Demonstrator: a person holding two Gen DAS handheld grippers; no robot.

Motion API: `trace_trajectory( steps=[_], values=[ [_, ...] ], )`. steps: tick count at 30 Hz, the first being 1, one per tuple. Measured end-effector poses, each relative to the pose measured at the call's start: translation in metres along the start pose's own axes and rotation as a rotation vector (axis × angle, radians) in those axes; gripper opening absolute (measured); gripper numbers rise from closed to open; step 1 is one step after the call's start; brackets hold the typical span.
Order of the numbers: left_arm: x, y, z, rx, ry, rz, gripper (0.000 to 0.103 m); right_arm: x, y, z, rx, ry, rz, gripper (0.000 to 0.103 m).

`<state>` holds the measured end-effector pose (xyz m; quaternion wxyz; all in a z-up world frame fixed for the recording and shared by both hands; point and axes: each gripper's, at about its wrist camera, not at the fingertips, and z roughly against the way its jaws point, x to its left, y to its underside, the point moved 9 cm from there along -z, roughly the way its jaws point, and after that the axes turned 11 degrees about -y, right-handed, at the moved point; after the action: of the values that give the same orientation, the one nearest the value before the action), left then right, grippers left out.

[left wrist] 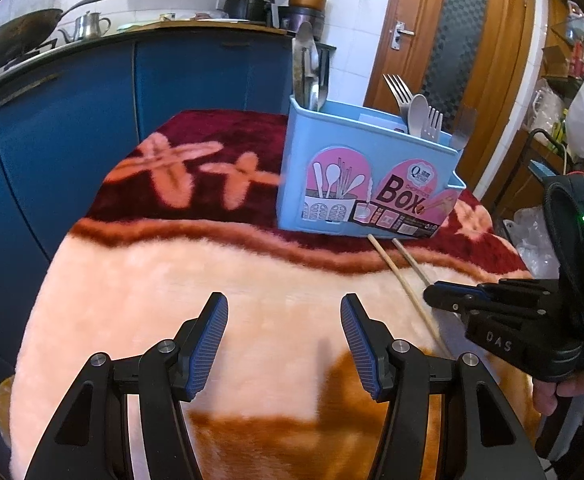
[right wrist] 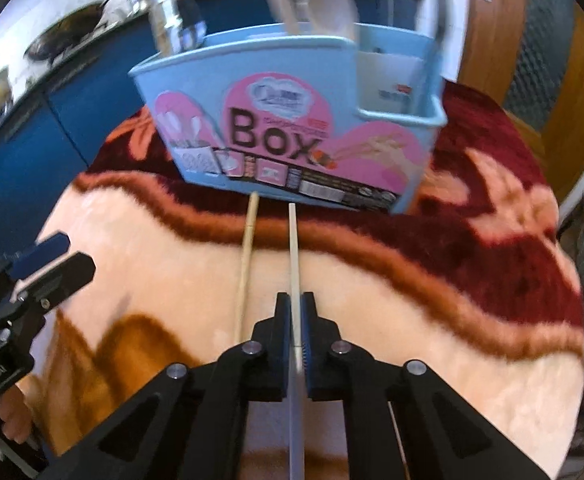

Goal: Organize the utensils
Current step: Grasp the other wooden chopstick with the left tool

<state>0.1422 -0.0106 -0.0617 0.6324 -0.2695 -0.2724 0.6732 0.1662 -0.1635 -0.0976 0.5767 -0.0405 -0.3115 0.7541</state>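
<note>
A light blue utensil box (left wrist: 367, 184) labelled "Box" stands on the blanket and holds forks (left wrist: 401, 96), spoons and a spatula; it also shows in the right wrist view (right wrist: 292, 120). Two wooden chopsticks lie in front of it. My right gripper (right wrist: 295, 300) is shut on the right chopstick (right wrist: 293, 248), gripping it part way along; its tip points toward the box. The left chopstick (right wrist: 246, 256) lies loose on the blanket beside it. My left gripper (left wrist: 284, 308) is open and empty above the blanket, left of the chopsticks (left wrist: 403, 280). The right gripper shows at the right (left wrist: 447, 296).
The table is covered by a fluffy peach and dark red blanket (left wrist: 172, 280). Blue cabinets (left wrist: 92, 100) with a wok (left wrist: 12, 40) and kettle stand behind. A wooden door (left wrist: 451, 40) is at the back right, with clutter on shelves at the far right.
</note>
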Motion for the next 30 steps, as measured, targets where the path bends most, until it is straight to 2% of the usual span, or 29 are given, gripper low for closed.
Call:
trace_trajectory(
  steps=[8, 13, 17, 23, 27, 30],
  values=[
    [-0.026, -0.001, -0.005, 0.032, 0.025, -0.046, 0.06, -0.035, 0.016, 0.03, -0.063, 0.026, -0.134, 0.007],
    [-0.052, -0.002, -0.011, 0.069, 0.068, -0.082, 0.06, -0.048, 0.022, 0.033, -0.052, -0.053, -0.201, 0.007],
    [-0.077, -0.002, -0.018, 0.114, 0.116, -0.119, 0.06, -0.048, 0.017, 0.032, -0.053, -0.074, -0.192, 0.011],
    [-0.099, -0.008, -0.034, 0.178, 0.142, -0.165, 0.06, -0.048, 0.009, 0.026, -0.048, -0.099, -0.173, 0.014],
    [-0.109, -0.012, -0.043, 0.226, 0.169, -0.191, 0.038, -0.05, 0.006, 0.024, -0.044, -0.118, -0.175, 0.015],
    [-0.111, -0.012, -0.053, 0.288, 0.174, -0.186, 0.032, -0.053, 0.005, 0.023, -0.039, -0.128, -0.178, 0.015]
  ],
)
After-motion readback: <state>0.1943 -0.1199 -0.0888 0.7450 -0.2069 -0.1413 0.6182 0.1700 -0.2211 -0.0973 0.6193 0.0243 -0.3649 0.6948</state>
